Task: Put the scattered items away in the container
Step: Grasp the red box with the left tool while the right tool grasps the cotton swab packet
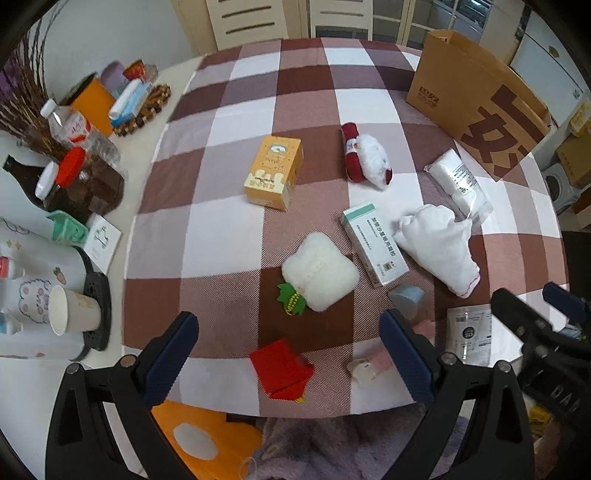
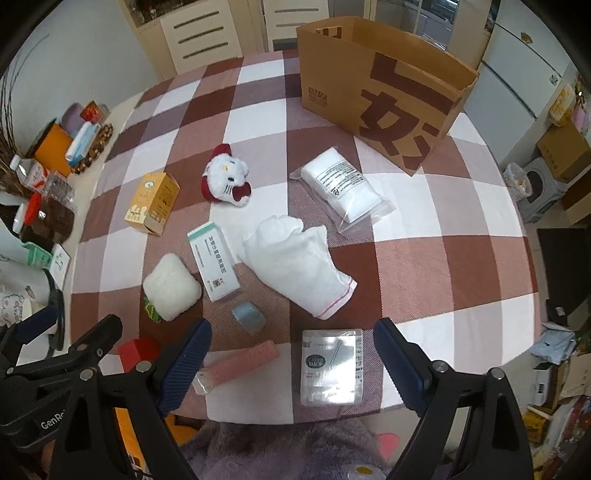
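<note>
The paper bag point(image 2: 384, 99) stands upper right, well apart; my right tongs point(image 2: 291, 365) and left tongs point(image 1: 288, 354) gape wide, empty. The slick foil sachet point(image 2: 330, 365) may slide off the table edge, I think.

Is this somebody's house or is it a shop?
Most likely a home, probably a dining room or kitchen corner. A checkered tablecloth covers a round table, dining chairs stand behind it, and a white fridge sits near stacked cardboard boxes.
</note>
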